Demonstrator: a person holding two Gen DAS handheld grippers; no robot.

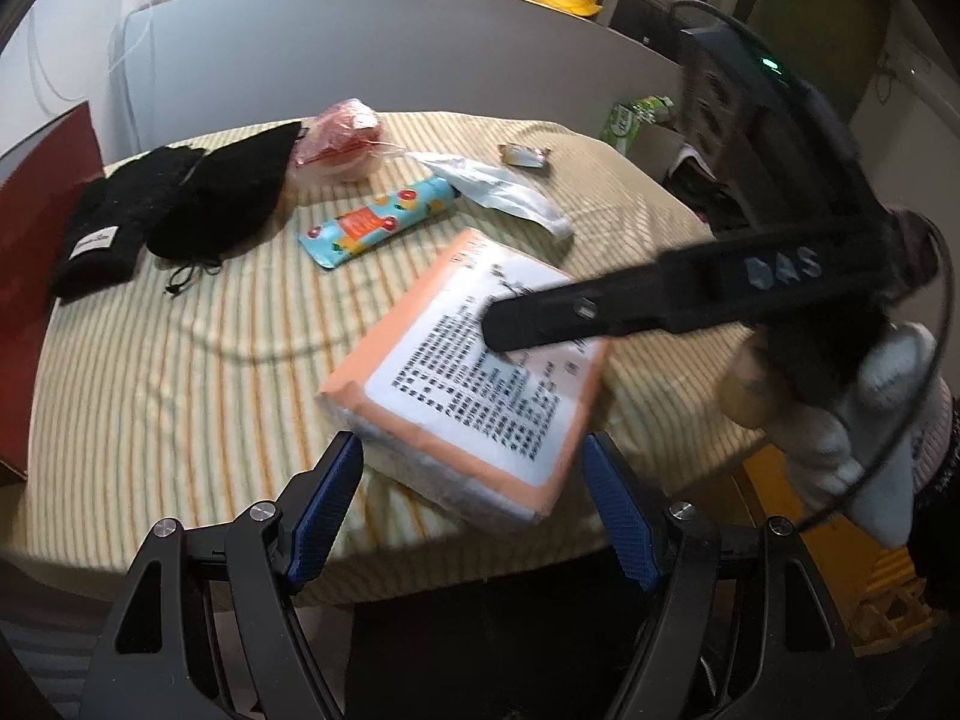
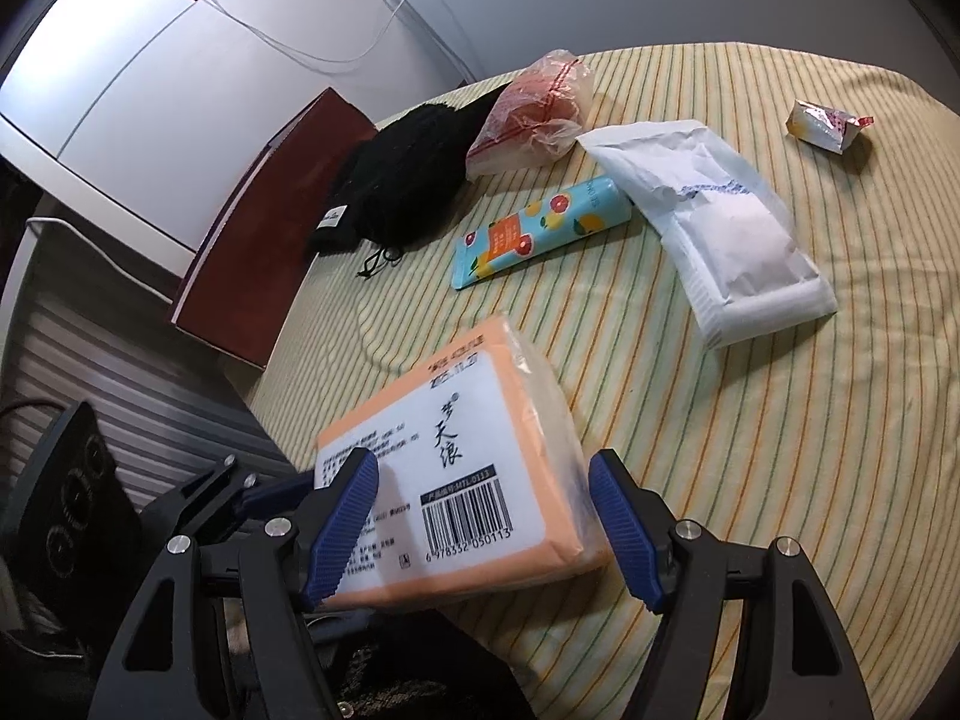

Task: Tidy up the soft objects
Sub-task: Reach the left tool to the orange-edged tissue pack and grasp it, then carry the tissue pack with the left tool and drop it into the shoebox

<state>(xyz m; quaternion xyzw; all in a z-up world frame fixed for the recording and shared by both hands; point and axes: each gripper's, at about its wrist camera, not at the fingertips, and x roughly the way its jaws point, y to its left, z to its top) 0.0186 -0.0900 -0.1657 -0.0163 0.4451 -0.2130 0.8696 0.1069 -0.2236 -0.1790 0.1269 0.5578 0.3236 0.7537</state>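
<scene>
I am keeping my left gripper point(image 1: 471, 501) spread wide, its blue pads point(image 1: 327, 504) flanking the near corner of the tissue pack point(image 1: 474, 372) without visibly pressing it; my right gripper point(image 2: 483, 525) is also gaping wide around the pack's point(image 2: 474, 480) barcode end, whether touching I cannot tell; the pack is lying tilted at the near edge of the striped cloth point(image 2: 750, 450), one end overhanging; beyond it the blue tube point(image 2: 540, 231) is lying just beside a white pouch point(image 2: 714, 222); farther back a red-and-clear bag point(image 2: 534, 117) is resting against the black knit items point(image 1: 174, 210), with a small foil wrapper point(image 2: 825, 123) sitting well apart; a red board point(image 2: 270, 228) is leaning at the cloth's edge.
</scene>
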